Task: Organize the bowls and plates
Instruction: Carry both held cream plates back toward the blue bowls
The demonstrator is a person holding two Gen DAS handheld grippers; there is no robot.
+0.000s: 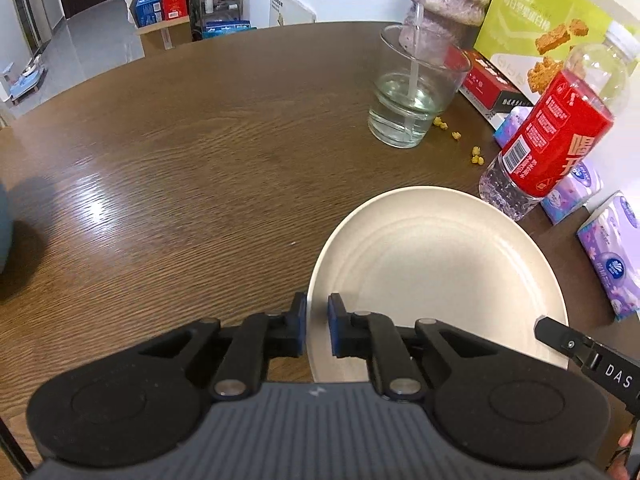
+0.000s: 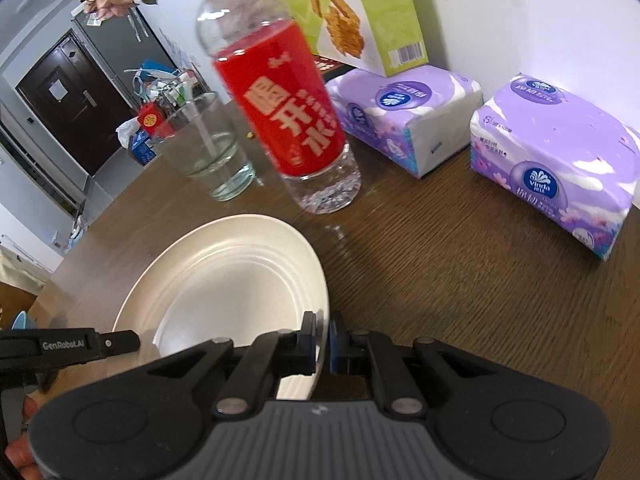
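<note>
Worktop [image 1: 180, 140] of dark brown wood grain fills both views, curving away toward a white wall on the right and an open room on the far left. Along the far right sit a tall lime-green snack box [image 2: 360, 12], then two purple-wrapped tissue packs [image 2: 560, 168], one nearer than the other and slightly apart from it.

A round cream-coloured plate [image 1: 432, 272], ridged in rings and with nothing on it, lies near the right part of the worktop. The left gripper [image 1: 317, 330] is closed on the plate's left rim, its blue pads pinching the edge; the right gripper [image 2: 323, 340] is clamped the same way on the opposite rim. Whether the plate rests on the wood or is just clear of it, I cannot tell.

Beyond the plate stands a clear plastic water bottle with a red label [image 2: 288, 120], seemingly almost empty, and left of it a clear drinking glass [image 1: 416, 92] holding a little water and a straw. A few small yellow crumbs [image 1: 476, 156] lie between glass and bottle.

Judging by this, the task is at an early stage: one plate is gripped at both sides, no stack or bowl shows, and a place to put it is not visible.
</note>
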